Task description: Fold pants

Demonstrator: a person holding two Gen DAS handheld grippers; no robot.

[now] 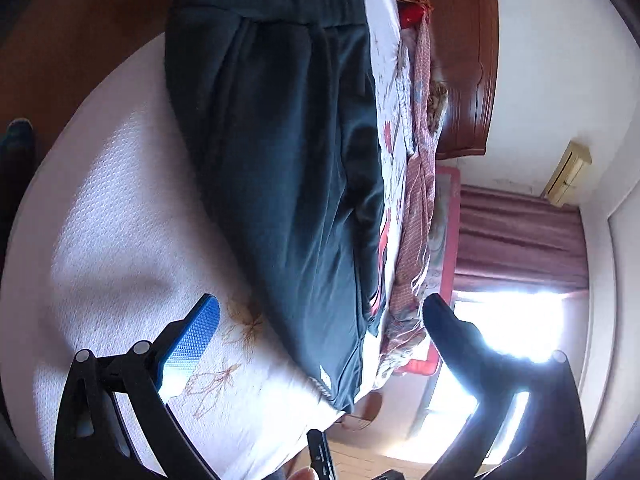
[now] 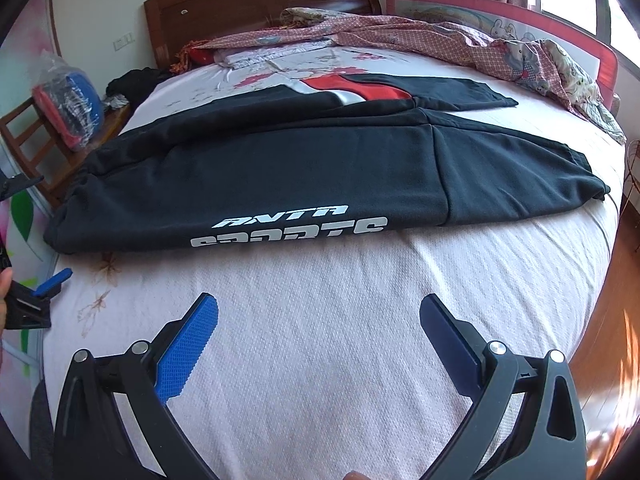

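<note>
Black sweatpants [image 2: 280, 176] with white lettering lie flat across the bed, one leg folded over the other; a red and white stripe shows on the far leg [image 2: 356, 88]. In the left wrist view the pants [image 1: 280, 160] run lengthwise, waistband at the top. My right gripper [image 2: 318, 316] is open and empty, over bare sheet in front of the pants. My left gripper [image 1: 320, 312] is open and empty near one end of the pants; it also shows at the left edge of the right wrist view [image 2: 44, 292].
The bed [image 2: 320, 360] has a pale textured sheet. A crumpled patterned quilt [image 2: 460, 40] lies along the far side by a red bed rail [image 2: 500, 8]. A wooden headboard [image 2: 260, 4] stands at the back, a chair with a bagged bundle [image 2: 68, 104] at left.
</note>
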